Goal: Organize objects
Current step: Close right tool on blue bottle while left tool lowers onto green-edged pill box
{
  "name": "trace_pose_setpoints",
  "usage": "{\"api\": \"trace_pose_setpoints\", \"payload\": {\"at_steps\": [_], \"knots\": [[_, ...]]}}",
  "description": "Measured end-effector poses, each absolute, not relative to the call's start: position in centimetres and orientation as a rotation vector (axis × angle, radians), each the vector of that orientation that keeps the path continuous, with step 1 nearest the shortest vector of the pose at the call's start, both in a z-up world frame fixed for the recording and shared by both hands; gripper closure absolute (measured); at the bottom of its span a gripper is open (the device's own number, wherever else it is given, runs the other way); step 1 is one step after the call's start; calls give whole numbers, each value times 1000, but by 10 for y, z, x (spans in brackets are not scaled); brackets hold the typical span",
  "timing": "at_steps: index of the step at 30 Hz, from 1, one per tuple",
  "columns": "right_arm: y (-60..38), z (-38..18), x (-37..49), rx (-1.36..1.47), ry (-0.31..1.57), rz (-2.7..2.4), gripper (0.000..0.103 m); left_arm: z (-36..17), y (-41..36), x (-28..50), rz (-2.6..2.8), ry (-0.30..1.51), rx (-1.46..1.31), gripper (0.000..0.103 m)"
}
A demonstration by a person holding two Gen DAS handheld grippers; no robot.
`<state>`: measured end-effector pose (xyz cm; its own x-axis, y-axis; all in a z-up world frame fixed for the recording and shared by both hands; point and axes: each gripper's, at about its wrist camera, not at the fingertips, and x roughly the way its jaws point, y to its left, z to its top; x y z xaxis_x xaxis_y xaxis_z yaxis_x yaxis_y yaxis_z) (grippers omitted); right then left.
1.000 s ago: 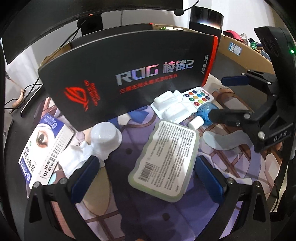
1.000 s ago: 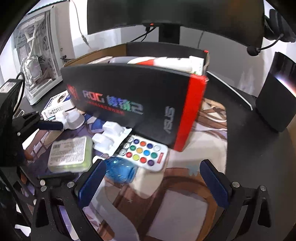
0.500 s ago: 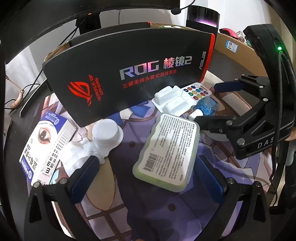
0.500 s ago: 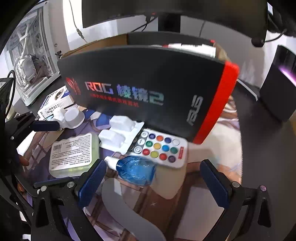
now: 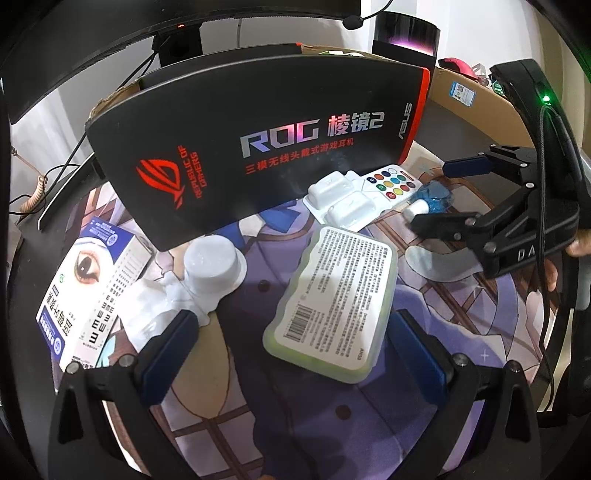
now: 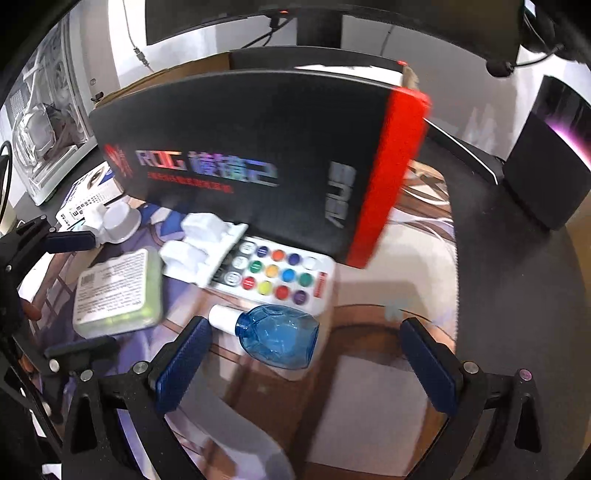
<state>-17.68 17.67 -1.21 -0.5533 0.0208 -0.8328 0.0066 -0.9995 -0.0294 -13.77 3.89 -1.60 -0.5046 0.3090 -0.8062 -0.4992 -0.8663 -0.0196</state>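
Observation:
A green pack with a white label lies flat on the printed desk mat, just ahead of my open left gripper, whose pads stand either side of its near end. A blue bottle with a white cap lies on its side between the tips of my open right gripper, untouched. Beyond the bottle are a white remote with coloured buttons and a white blister tray. The left wrist view shows the right gripper straddling the bottle. A white cup and an eye-chart box lie left.
A tall black ROG headset box stands across the back of the mat, close behind the small items. Behind it are a monitor stand and a cardboard box. A black speaker is at the right, a white PC case at the left.
My right gripper has moved forward and down to the blue bottle, which now lies between its fingertips. The left gripper has edged slightly nearer the green pack.

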Motion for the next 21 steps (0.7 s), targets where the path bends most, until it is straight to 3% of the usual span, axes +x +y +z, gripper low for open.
{"api": "trace_pose_setpoints", "payload": {"at_steps": [21], "knots": [[181,-12,-165,-1471,-40,2787,2,-16,42,-140,2362,309,-1193,0]]}}
